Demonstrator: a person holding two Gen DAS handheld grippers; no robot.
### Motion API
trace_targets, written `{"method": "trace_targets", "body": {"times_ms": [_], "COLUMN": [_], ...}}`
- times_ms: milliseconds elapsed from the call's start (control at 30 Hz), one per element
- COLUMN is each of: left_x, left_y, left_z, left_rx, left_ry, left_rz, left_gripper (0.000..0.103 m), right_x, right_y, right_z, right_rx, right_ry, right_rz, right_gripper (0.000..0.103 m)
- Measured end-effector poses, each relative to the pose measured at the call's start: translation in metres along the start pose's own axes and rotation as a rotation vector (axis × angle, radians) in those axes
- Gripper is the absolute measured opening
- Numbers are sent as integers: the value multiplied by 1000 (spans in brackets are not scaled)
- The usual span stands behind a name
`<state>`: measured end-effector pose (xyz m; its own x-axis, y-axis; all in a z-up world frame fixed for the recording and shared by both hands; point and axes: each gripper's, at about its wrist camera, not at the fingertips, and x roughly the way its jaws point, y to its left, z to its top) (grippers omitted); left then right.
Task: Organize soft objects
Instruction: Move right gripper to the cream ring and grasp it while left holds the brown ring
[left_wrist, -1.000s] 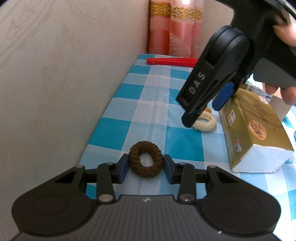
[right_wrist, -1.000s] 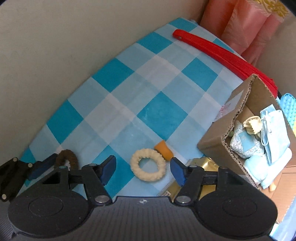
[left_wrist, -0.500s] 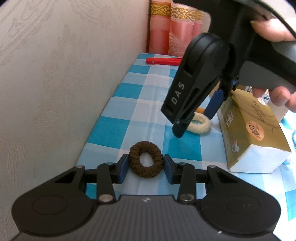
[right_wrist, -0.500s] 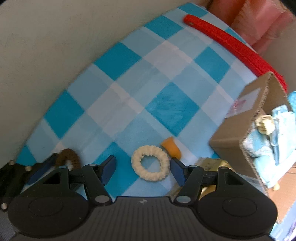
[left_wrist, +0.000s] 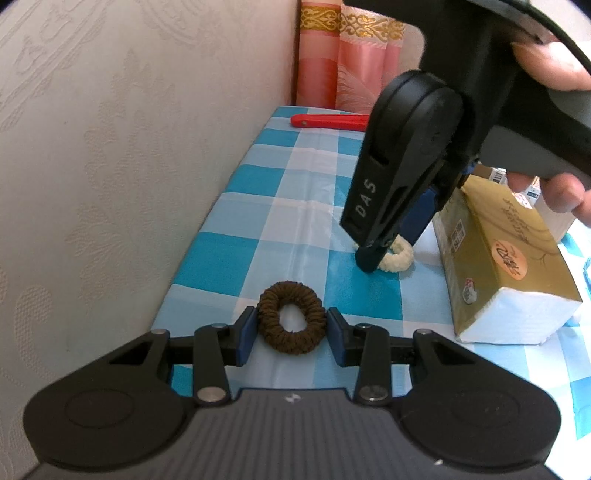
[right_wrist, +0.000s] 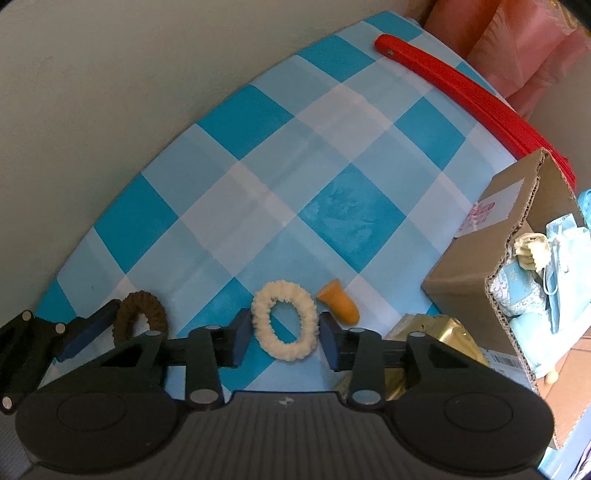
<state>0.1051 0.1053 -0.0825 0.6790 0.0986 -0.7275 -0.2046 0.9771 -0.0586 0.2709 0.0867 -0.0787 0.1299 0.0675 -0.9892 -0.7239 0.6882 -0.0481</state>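
My right gripper (right_wrist: 282, 334) points straight down over the cream scrunchie (right_wrist: 284, 320), and its jaws have just been closing; the ring now sits between the blue pads, squeezed into an oval, so I count it as grasped. My left gripper (left_wrist: 291, 332) is clenched on the brown scrunchie (left_wrist: 291, 322), which still lies on the checked desk (right_wrist: 280, 155) near the wall.

To do this pick well, I judge I should keep both pads low, at the level of the cloth, so the soft ring does not roll out from under them, and squeeze only until it stops giving. The orange cone-shaped piece (right_wrist: 340, 300) lies just beside the cream ring, near my outer pad, so I want a straight lift that does not drag it along. The gold tissue pack (left_wrist: 506, 258) stands close on that side too, leaving little room to swing.

The cardboard box (right_wrist: 476, 254) stands open beyond the tissue pack. It already holds pale blue fabric items (right_wrist: 565, 269) and a cream bundle (right_wrist: 532, 249); what lies deeper I cannot tell. It looks the likely place for both scrunchies.
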Motion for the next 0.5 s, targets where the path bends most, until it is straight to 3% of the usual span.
{"method": "trace_targets", "body": {"times_ms": [200, 500], "left_x": [-5, -24], "left_y": [0, 0], "left_z": [2, 11], "left_rx": [7, 18], "left_ry": [-9, -18], "left_rz": [-3, -40], "left_gripper": [39, 38], "right_x": [-16, -74], "right_y": [-3, -25], "right_z": [-14, -44], "right_rx": [10, 57], "right_ry": [-49, -176], "right_rz": [37, 131], "right_gripper": [42, 42]}}
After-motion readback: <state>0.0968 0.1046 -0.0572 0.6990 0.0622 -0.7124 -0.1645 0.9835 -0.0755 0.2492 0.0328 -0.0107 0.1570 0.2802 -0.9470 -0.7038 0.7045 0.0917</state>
